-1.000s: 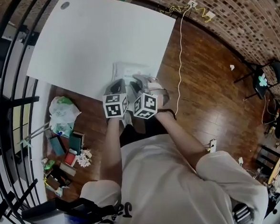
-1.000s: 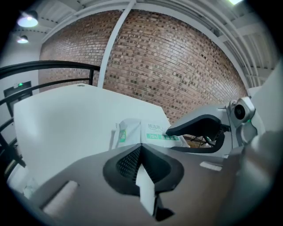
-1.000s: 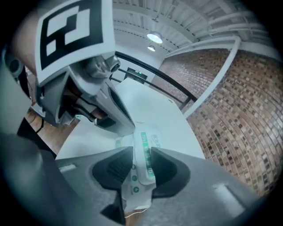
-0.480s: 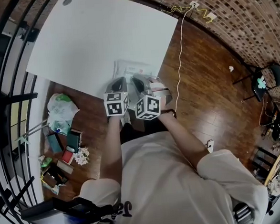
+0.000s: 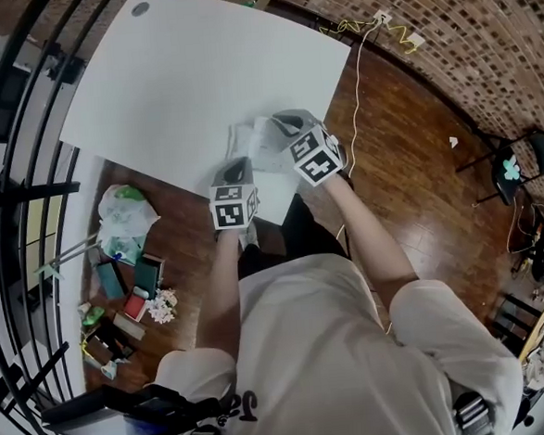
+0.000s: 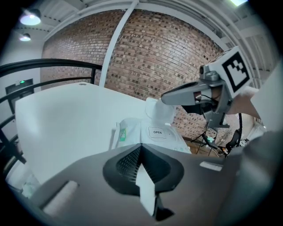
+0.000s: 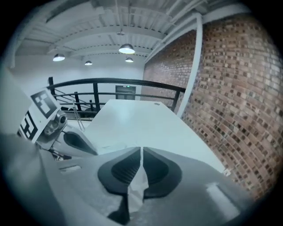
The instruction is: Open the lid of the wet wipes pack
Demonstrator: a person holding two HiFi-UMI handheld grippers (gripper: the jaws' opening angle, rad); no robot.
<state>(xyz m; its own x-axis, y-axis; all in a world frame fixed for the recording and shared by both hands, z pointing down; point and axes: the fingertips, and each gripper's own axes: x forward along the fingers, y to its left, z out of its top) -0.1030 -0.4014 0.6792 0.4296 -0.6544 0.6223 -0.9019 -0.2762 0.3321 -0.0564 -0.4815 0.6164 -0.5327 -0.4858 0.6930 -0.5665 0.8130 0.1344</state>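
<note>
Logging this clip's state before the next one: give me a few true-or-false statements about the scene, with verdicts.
1. The wet wipes pack rests on the white table. True.
2. The left gripper is wide open. False: it is shut on the pack's thin near edge.
3. The right gripper holds nothing. False: its jaws are closing on thin white film.
4. The OPEN label sits on the pack's top. True.

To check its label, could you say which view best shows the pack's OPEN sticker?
The left gripper view: the OPEN sticker is legible. The head view shows the wet wipes pack too small to read; the right gripper view omits it.
</note>
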